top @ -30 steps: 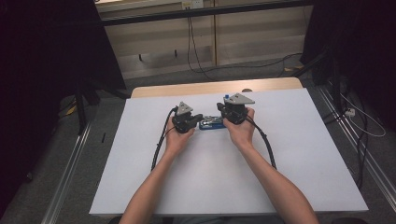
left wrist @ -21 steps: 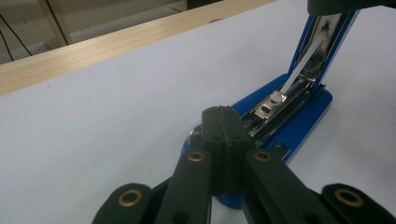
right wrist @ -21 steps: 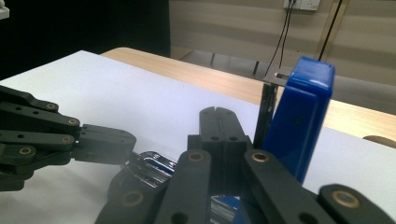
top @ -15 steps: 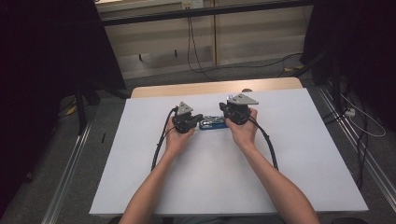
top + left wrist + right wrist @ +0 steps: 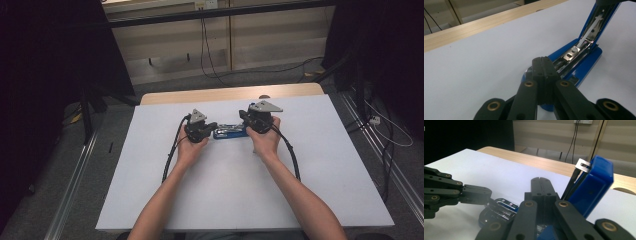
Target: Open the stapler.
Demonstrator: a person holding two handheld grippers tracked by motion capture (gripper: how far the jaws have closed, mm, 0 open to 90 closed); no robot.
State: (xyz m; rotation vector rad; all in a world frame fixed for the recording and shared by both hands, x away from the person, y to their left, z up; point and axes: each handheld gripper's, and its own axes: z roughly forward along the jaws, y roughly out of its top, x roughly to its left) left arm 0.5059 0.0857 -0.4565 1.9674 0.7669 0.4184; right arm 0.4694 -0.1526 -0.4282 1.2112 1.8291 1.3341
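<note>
A blue stapler (image 5: pixel 230 131) lies opened on the white table (image 5: pixel 325 165), between my two grippers. My left gripper (image 5: pixel 212 127) is shut, with nothing between its jaws. In the left gripper view its tip (image 5: pixel 543 61) sits over one end of the stapler's base (image 5: pixel 584 67), whose metal staple channel is bare. The blue lid (image 5: pixel 594 185) stands tilted up just right of my right gripper (image 5: pixel 541 181), which is also shut with nothing between its jaws. I cannot tell whether it touches the lid. The left gripper (image 5: pixel 487 193) reaches in from the left of the right gripper view onto the metal part (image 5: pixel 504 207).
A wooden strip (image 5: pixel 225 94) runs along the table's far edge. Cables (image 5: pixel 172 150) trail from both grippers across the white surface. Metal rails (image 5: pixel 75 175) and dark frames flank the table on the floor.
My right gripper has edged slightly to the right. The left hand and the stapler's base have kept still.
</note>
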